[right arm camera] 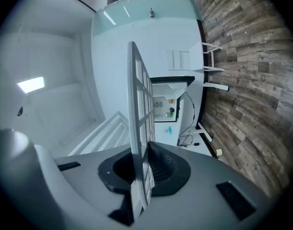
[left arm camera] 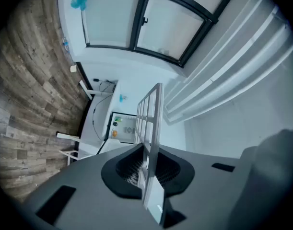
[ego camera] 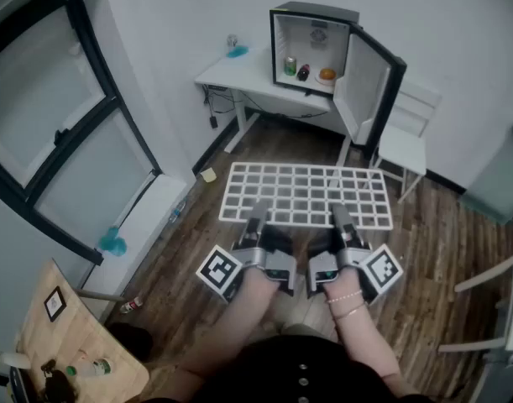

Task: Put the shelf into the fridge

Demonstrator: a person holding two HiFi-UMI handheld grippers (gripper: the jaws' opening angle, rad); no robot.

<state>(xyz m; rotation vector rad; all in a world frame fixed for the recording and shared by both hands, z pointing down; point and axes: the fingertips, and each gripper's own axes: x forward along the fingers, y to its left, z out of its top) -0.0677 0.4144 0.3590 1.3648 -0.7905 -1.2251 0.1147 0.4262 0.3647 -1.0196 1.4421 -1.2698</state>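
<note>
Fingers (left arm camera: pixel 121 170) of the left gripper (ego camera: pixel 256 218) and right gripper (ego camera: pixel 341 218) are closed on the near edge of the white wire shelf (ego camera: pixel 306 193), held level, well apart from the open fridge (ego camera: pixel 311 49) on the bench (ego camera: pixel 239 75). Advised: keep both grips matched, square the shelf to the opening, and slide it in above the can (ego camera: pixel 290 65), clear of the door (ego camera: pixel 369 82).

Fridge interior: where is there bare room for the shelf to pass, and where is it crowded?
The upper half of the fridge, above the green can, dark item and orange item, looks bare enough for the shelf. Its floor is crowded by those three. The open door leaves the front free.
</note>
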